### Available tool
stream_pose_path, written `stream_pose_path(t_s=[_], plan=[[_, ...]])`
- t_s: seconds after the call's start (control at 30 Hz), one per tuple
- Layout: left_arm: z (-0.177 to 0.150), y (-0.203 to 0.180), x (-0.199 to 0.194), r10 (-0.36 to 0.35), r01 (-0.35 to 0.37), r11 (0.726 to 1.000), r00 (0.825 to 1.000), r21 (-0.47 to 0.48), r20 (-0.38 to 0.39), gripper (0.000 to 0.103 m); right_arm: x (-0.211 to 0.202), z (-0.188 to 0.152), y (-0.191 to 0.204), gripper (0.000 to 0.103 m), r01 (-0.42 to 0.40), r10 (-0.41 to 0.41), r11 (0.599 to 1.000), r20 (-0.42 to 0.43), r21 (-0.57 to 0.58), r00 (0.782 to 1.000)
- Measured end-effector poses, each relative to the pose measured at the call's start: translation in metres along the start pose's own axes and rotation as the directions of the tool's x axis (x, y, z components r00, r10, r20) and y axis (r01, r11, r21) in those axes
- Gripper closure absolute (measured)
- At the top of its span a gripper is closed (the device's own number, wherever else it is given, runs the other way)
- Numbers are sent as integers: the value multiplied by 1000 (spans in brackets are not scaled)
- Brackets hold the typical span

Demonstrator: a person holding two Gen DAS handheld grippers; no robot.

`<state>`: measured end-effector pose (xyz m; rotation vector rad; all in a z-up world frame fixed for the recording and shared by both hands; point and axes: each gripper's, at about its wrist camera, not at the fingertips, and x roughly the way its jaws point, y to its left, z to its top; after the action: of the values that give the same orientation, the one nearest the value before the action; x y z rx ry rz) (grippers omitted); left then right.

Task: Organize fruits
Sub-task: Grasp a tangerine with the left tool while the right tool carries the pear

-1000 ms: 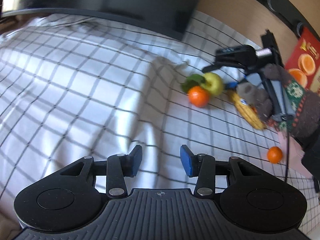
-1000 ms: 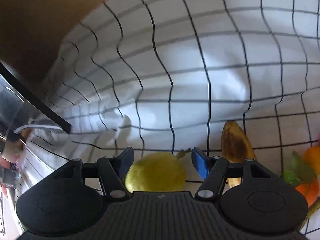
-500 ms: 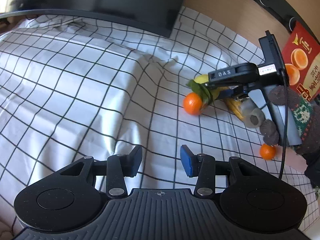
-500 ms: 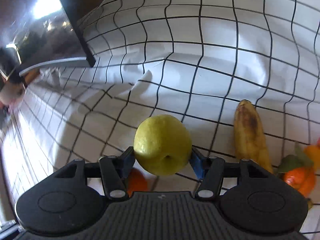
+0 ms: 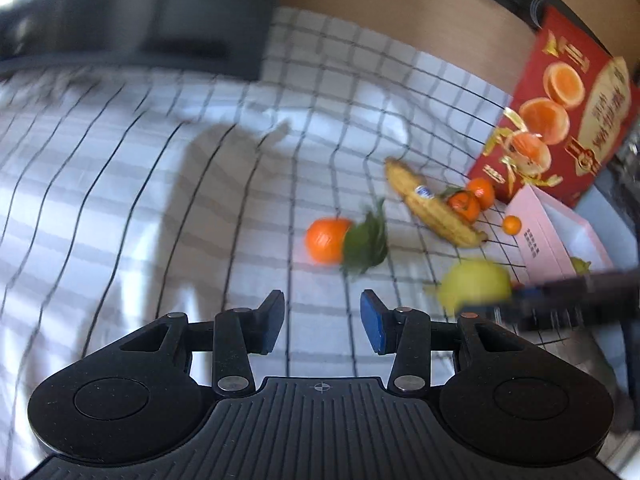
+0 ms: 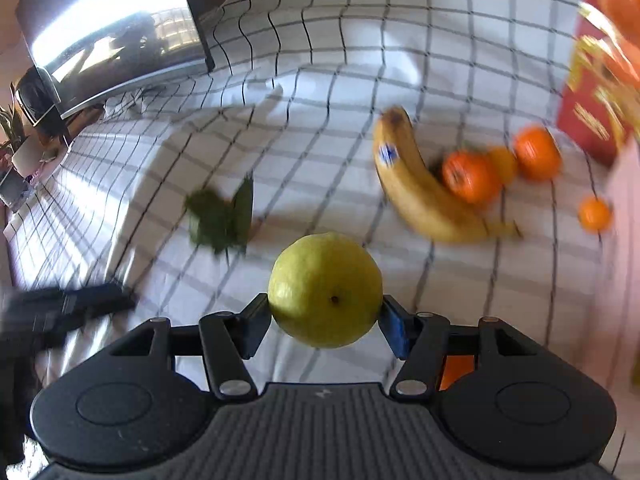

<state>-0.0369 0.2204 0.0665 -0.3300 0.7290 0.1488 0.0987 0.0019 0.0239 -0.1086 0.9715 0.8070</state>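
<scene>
My right gripper [image 6: 324, 320] is shut on a yellow-green apple [image 6: 325, 289] and holds it above the checked cloth; the apple also shows in the left wrist view [image 5: 474, 286]. My left gripper [image 5: 322, 320] is open and empty, low over the cloth, short of an orange with green leaves [image 5: 327, 239]. A banana [image 5: 434, 210] lies beyond it, with small oranges [image 5: 464, 205] beside it. In the right wrist view the banana [image 6: 420, 188] and oranges [image 6: 472, 176] lie ahead to the right, loose leaves [image 6: 222, 216] to the left.
A red fruit box [image 5: 560, 112] stands at the back right, with a pink box [image 5: 556, 232] in front of it. A dark monitor [image 6: 112, 32] stands at the back left. The checked cloth [image 5: 120, 184] is wrinkled.
My right gripper has lifted the apple off the cloth and carried it toward the front right. My left gripper has swung right toward the leafy orange.
</scene>
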Motion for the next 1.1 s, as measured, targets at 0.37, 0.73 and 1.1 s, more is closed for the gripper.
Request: stream_pose_path(t_s=[0.37, 0.73, 1.1], plan=[[62, 8, 46, -33, 34, 998, 999, -50, 17, 57, -19, -56, 23, 44, 55, -53, 998, 59, -29, 997], [44, -21, 26, -92, 93, 994, 996, 66, -17, 57, -44, -72, 33, 41, 164, -149, 977, 110, -136, 983], [-3, -21, 11, -95, 95, 995, 993, 2, -65, 57, -7, -21, 41, 34, 256, -267, 915, 8, -311, 964]])
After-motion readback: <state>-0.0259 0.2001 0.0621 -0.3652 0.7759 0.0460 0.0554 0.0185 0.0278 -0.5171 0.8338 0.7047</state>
